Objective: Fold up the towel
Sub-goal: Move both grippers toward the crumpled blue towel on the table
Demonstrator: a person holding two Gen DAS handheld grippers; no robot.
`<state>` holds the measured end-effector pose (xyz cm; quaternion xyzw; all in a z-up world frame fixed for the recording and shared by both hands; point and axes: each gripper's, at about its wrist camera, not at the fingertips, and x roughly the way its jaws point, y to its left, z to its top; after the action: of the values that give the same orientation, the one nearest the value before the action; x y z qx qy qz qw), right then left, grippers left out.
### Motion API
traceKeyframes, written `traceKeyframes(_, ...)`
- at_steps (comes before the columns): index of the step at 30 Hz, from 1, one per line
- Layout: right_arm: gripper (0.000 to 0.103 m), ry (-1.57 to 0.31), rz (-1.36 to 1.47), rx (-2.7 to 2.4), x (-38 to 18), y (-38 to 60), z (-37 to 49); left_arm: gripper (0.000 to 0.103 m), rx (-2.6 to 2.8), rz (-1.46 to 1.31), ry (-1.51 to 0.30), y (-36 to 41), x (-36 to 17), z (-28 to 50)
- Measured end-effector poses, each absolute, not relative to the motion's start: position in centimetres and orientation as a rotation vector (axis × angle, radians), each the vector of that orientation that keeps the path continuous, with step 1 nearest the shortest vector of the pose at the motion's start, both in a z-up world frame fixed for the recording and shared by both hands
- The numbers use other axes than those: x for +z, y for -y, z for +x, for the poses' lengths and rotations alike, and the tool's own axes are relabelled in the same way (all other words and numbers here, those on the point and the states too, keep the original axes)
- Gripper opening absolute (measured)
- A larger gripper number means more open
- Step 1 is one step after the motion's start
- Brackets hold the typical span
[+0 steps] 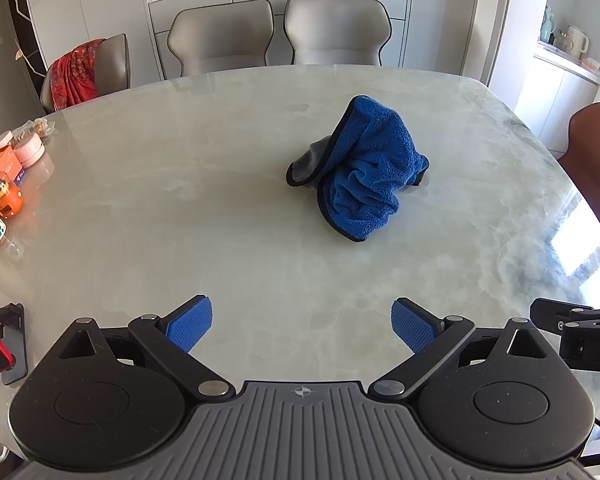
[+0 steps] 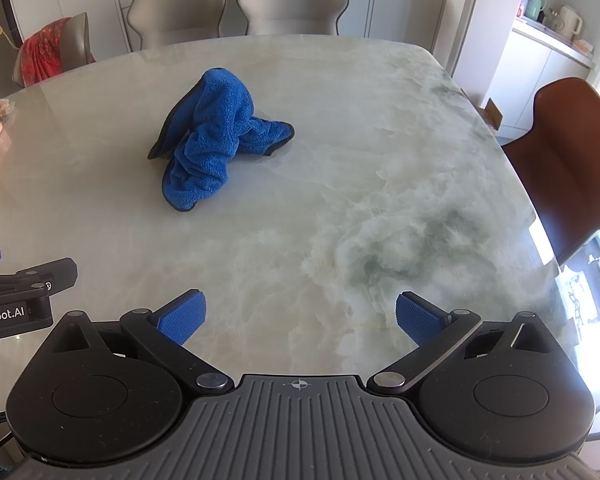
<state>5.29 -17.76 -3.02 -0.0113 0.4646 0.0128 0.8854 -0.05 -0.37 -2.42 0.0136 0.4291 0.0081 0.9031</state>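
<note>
A blue towel (image 1: 364, 168) lies crumpled in a heap at mid-surface (image 1: 180, 200), nothing around it. Jars and boxes (image 1: 4, 184) crowd the far-left edge, well apart; grey chairs (image 1: 280, 32) stand beyond. Left gripper (image 1: 302, 326) and right gripper (image 2: 300, 318) hover near, fingers (image 1: 190, 326) released, grasping nothing.
</note>
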Motion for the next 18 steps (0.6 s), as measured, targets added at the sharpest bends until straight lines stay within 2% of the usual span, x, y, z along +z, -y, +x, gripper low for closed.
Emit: traceKeyframes(18, 0.103, -0.983, -0.035, 0.025, -3.1, 17.5, 6.2, 0.099, 0.013, 0.031, -0.895, 3.2, -4.1, -5.5)
